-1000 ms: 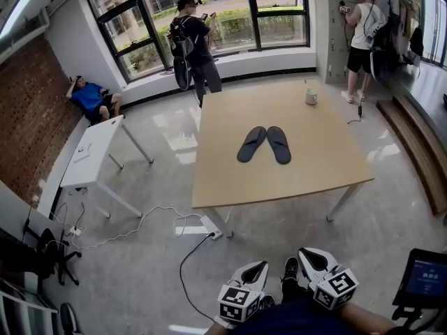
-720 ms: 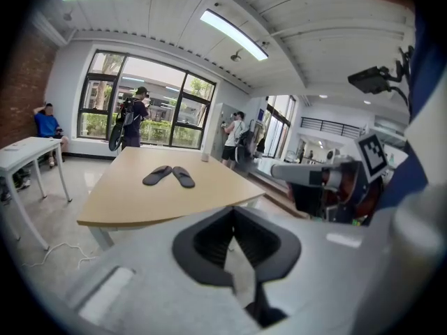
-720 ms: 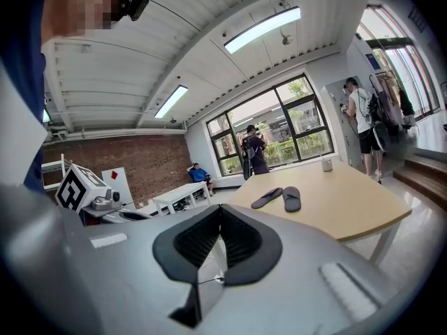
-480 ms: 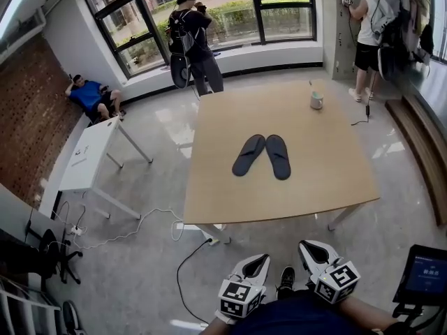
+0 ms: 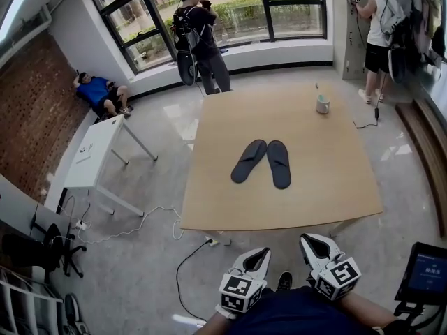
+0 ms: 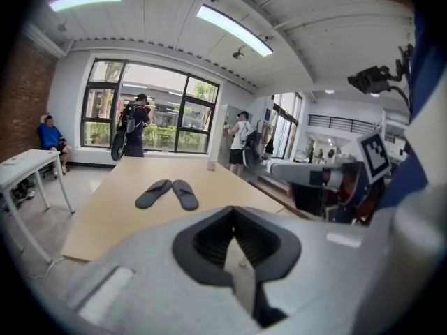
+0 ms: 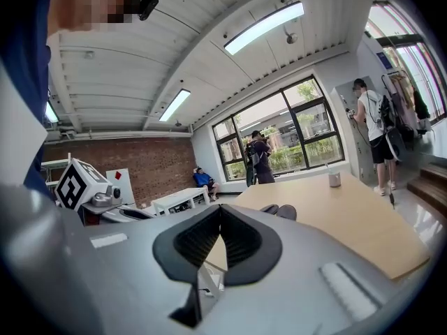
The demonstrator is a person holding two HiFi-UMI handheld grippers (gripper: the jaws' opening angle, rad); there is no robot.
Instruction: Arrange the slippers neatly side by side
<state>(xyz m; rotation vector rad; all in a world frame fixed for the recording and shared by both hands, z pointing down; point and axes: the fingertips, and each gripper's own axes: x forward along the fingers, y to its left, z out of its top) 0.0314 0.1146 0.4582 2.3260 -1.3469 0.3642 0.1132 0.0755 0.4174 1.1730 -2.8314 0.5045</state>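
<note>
Two dark slippers lie on the wooden table [image 5: 328, 187] with toes close and heels spread: the left slipper [image 5: 248, 160] angled, the right slipper [image 5: 279, 163] nearly straight. They also show in the left gripper view as left slipper [image 6: 154, 193] and right slipper [image 6: 185, 194], and partly in the right gripper view as slippers [image 7: 279, 211]. My left gripper [image 5: 254, 260] and right gripper [image 5: 316, 246] hang close to my body, short of the table's near edge, both shut and empty.
A white mug [image 5: 323, 104] stands at the table's far right. A small white table [image 5: 94, 152] is to the left, with cables [image 5: 133, 225] on the floor. One person [image 5: 199, 33] stands by the window, another [image 5: 383, 19] at the right wall, a third [image 5: 98, 93] sits against the brick wall.
The view has moved closer to the table. The slippers lie as before. Both grippers stay shut near my body.
</note>
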